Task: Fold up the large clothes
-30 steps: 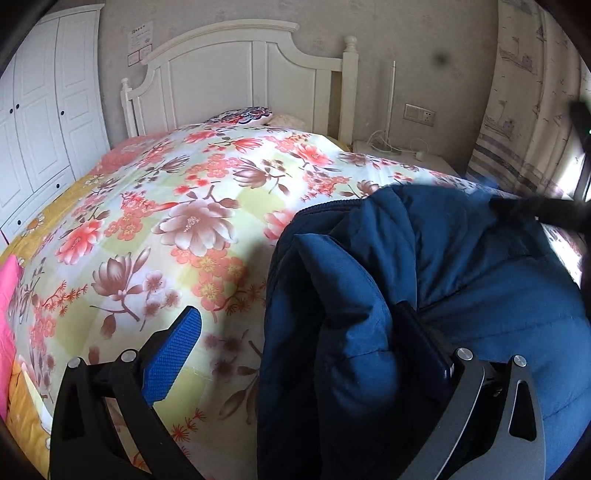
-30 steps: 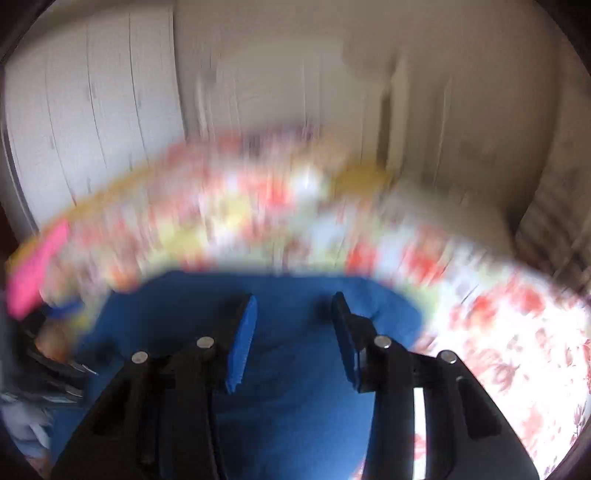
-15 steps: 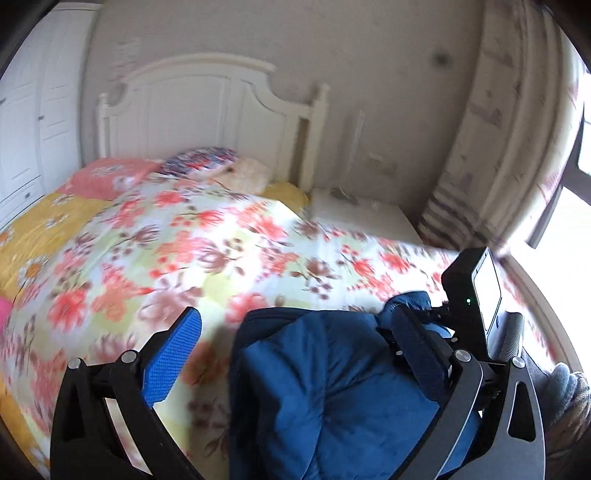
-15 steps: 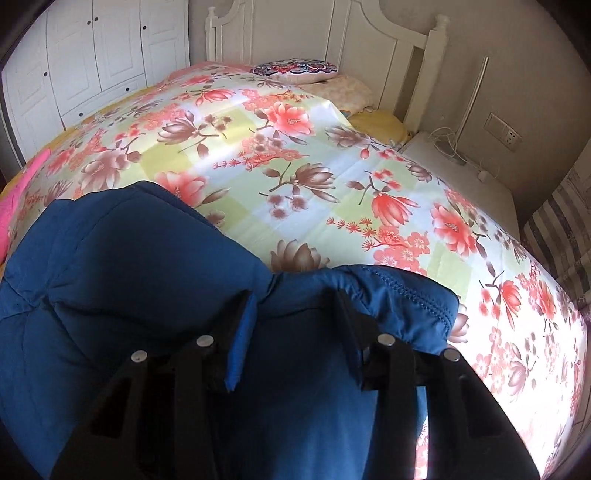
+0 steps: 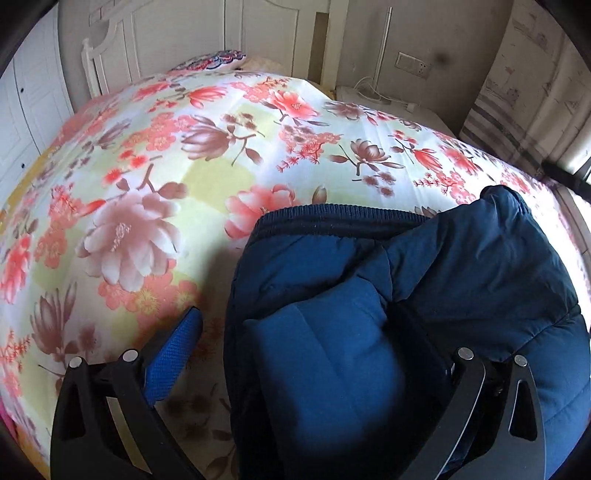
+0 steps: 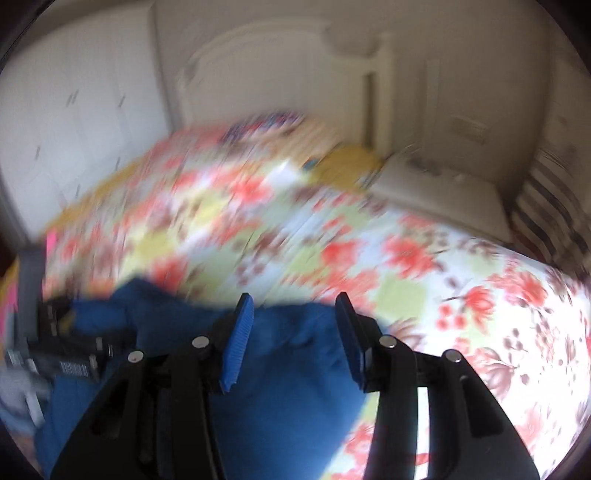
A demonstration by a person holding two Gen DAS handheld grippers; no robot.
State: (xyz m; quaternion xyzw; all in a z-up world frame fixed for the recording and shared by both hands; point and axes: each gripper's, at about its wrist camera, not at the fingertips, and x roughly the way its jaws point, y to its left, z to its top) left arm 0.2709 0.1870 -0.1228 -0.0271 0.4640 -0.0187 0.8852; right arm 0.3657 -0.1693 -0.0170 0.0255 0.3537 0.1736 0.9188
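Note:
A dark blue padded jacket point(image 5: 461, 266) lies folded over on the floral bedspread point(image 5: 155, 192), its ribbed hem toward the headboard. My left gripper point(image 5: 299, 314) stands wide open. Its left pad point(image 5: 173, 354) is bare over the bedspread, while a thick fold of the jacket hides the right finger. In the blurred right wrist view the right gripper point(image 6: 293, 328) hovers over the jacket point(image 6: 288, 398) near its far edge. Both blue pads point(image 6: 238, 343) show bare, with no cloth pressed between them. The left gripper's black body point(image 6: 74, 354) shows at the jacket's left side.
A white headboard point(image 5: 229, 33) and a patterned pillow point(image 5: 210, 61) lie beyond the bedspread. White wardrobe doors point(image 5: 26, 96) stand at the left. At the right are a white nightstand point(image 5: 391, 107) with a cable and a striped curtain point(image 5: 517, 96).
The right gripper had a jacket fold between its fingers and has since lifted with bare pads. It has left the left wrist view. The left view swung back over the jacket.

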